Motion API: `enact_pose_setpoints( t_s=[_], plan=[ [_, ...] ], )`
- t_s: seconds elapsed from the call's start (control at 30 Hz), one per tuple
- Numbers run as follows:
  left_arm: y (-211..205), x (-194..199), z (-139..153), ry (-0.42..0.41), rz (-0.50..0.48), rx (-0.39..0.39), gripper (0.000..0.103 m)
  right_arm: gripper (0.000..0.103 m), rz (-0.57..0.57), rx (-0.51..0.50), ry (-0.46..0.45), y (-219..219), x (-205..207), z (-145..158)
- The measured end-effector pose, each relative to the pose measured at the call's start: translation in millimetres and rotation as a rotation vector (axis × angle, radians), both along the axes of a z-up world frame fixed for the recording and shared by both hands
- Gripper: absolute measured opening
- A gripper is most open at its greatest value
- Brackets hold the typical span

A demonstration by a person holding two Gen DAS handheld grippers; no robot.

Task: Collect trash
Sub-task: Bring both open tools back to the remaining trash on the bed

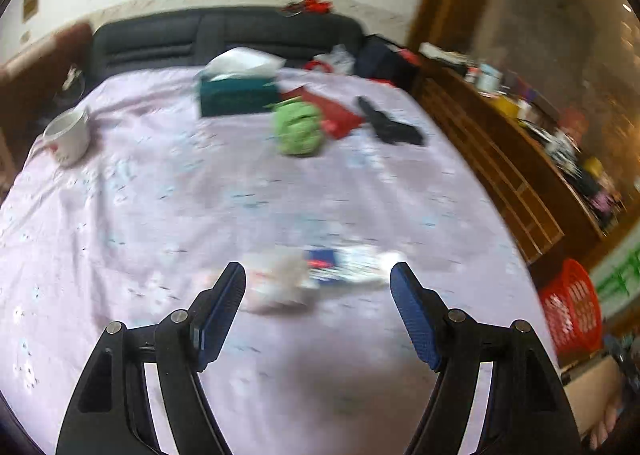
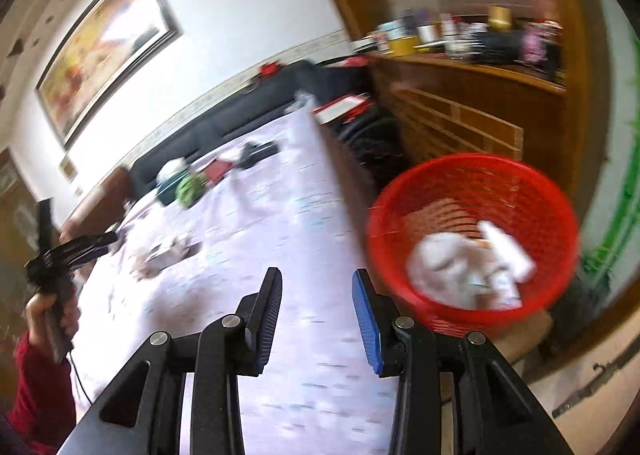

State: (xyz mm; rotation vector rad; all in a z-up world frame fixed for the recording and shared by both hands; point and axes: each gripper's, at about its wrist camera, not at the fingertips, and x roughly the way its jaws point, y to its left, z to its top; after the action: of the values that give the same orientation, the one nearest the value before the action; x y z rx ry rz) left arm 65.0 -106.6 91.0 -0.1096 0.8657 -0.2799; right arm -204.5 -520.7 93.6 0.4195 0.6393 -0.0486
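A: Where's the trash right now?

B: Some white crumpled paper already lies in the red basket, on the floor just right of the table. More is on the table: a crumpled wrapper with a blue and red patch, near the front edge, lying just ahead of the left gripper.

A: Is either tool holding anything?

B: No. The left gripper is spread wide with nothing between its fingers. The right gripper is partly open and empty too, hanging over the table's right edge beside the basket.

A: What could go wrong?

B: My guess is the wrapper is light and flat, so the fingers may pinch the purple tablecloth with it, or push it away instead of gripping it.

A: Anything hard to read?

B: Both views are smeared by motion. I can't tell whether the wrapper is one piece or several, or what it says. Farther back sit a tissue box, a green lump, something red and flat, a black object and a mug at far left; which of those count as trash, I can't say
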Motion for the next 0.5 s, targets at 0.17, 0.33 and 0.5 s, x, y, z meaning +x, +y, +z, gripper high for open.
enact_pose_setpoints(
  t_s=[0.17,0.33,0.5],
  plan=[
    [40,53,-30,0.059,0.018,-0.059,0.073,0.040,0.093,-0.041,0.016,52,28,6],
    [36,76,-58,0.152,-0.098,-0.126,0.073,0.040,0.143,-0.075,0.045,88,49,7],
    [21,45,-70,0.207,-0.218,-0.106,0.073,0.040,0.173,-0.076,0.064,107,65,7]
  ],
)
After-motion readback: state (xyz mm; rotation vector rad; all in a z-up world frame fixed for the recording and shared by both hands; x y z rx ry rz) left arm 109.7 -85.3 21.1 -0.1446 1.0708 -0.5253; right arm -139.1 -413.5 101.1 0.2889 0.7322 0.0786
